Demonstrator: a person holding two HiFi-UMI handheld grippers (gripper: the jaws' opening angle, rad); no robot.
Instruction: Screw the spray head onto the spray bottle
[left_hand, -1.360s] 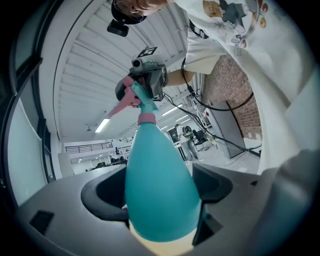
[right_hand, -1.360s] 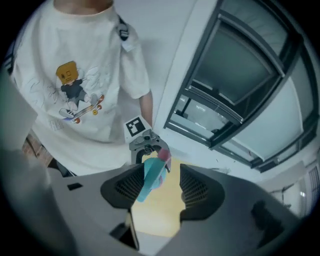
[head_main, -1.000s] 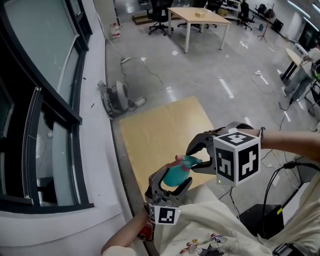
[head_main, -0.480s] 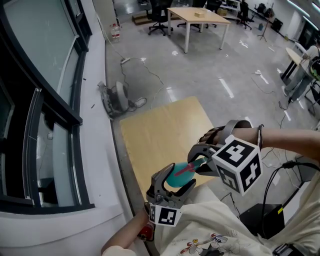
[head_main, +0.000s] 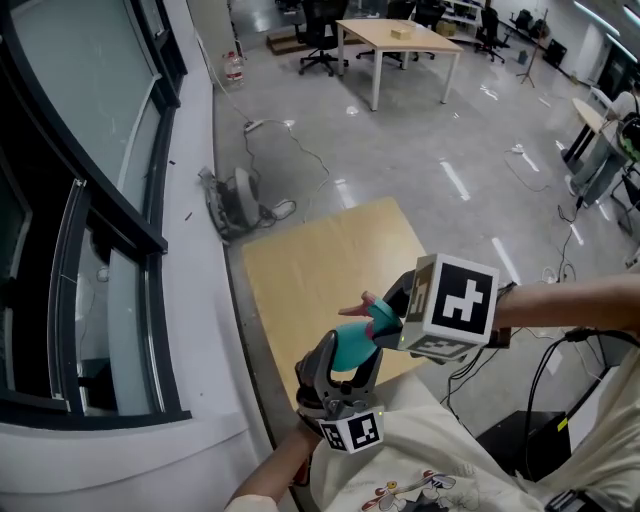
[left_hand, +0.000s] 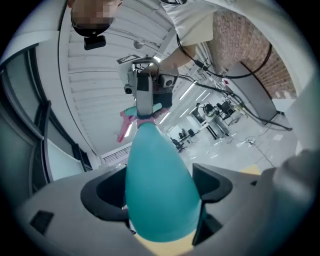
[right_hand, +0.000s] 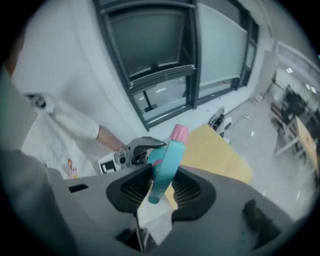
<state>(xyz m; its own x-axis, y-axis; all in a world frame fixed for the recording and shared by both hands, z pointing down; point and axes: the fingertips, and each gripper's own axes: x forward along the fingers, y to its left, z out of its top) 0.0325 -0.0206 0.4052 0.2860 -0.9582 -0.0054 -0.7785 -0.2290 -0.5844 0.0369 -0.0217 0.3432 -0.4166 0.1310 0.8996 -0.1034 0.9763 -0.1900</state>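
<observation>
- Right gripper (right_hand: 161, 189): jaws clamped on the spray head (right_hand: 169, 152), teal with a pink nozzle.
- Left gripper (left_hand: 161, 200): jaws gripping the teal spray bottle (left_hand: 157, 170); the head is at its neck, 1 o'clock in the head view.
- Wooden table (head_main: 320, 260): 12 o'clock, beyond.

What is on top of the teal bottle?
A teal spray head with a pink tip sits on the bottle, pinched by the right gripper. The bottle's neck underneath is covered, so how tightly it's screwed is unclear.
</observation>
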